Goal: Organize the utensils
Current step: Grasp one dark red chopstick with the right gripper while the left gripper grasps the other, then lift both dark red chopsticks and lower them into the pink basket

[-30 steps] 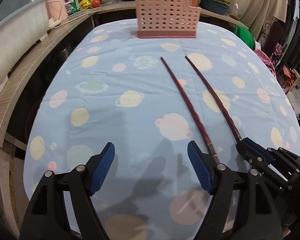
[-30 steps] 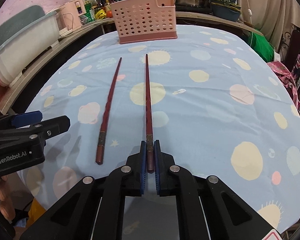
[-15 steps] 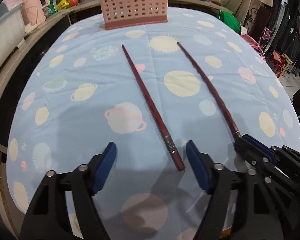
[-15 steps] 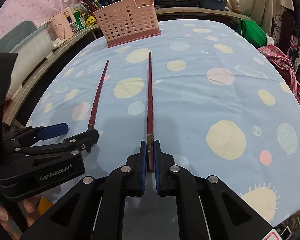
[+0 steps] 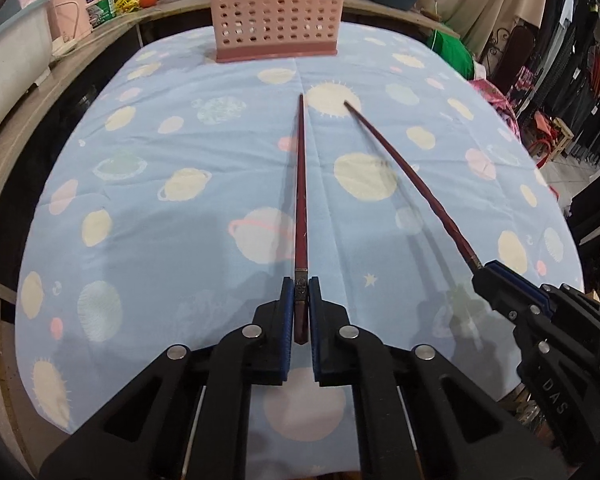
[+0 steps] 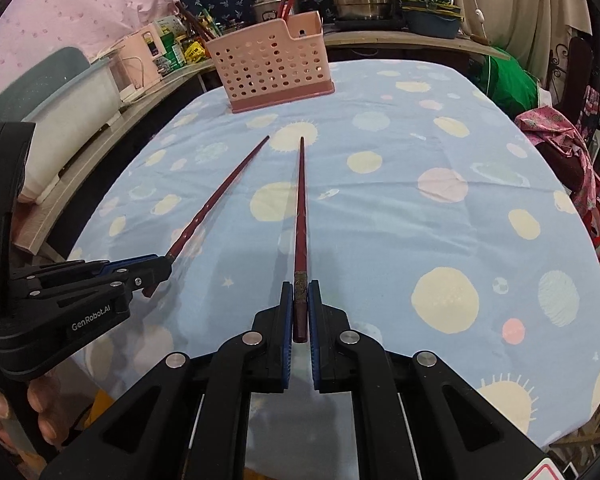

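Between each gripper's (image 5: pixel 300 296) pads, one chopstick (image 5: pixel 300 184).

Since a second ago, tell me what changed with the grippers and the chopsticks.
The left gripper has just closed on the left chopstick, which lay free beside its open jaws. The right gripper stays clamped on the right chopstick. The pink basket has not moved on the tablecloth.

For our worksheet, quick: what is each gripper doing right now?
Left gripper: just closed, holding a dark red chopstick.
Right gripper: closed, holding the other chopstick.
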Available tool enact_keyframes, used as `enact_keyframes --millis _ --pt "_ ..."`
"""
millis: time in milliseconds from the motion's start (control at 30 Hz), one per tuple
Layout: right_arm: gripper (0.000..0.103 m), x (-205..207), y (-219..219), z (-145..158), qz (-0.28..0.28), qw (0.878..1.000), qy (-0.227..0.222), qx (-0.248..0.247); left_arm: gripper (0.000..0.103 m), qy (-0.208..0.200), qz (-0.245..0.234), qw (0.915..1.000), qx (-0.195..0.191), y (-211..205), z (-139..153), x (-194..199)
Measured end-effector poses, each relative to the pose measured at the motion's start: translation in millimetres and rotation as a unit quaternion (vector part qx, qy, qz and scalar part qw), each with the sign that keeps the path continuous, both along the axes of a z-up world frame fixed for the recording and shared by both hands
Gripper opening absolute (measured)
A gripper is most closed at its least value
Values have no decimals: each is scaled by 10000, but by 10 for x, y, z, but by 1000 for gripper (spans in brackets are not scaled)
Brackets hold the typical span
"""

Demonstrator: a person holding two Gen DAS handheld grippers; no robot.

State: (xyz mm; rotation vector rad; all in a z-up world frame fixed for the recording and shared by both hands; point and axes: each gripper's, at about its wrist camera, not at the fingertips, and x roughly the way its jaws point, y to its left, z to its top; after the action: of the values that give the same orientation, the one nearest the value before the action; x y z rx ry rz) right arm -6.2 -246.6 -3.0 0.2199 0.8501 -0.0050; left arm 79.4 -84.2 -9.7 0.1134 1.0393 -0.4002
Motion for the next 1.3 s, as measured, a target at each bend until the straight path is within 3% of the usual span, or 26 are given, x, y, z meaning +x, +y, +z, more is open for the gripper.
enact_keyframes --millis 500,1033,1300 --pt "7 428 -249 1097 -94 9935 -1138 40 7 -1026 296 9929 -532 231 1190 405" --pt "7 1290 -468 1792 -103 9824 -1860 147 7 -1558 346 9842 -767 106 1948 1224" --pt "7 1765 -604 2323 -190 9700 -2417 174 7 -2062 405 9730 -950 69 2486 1553"
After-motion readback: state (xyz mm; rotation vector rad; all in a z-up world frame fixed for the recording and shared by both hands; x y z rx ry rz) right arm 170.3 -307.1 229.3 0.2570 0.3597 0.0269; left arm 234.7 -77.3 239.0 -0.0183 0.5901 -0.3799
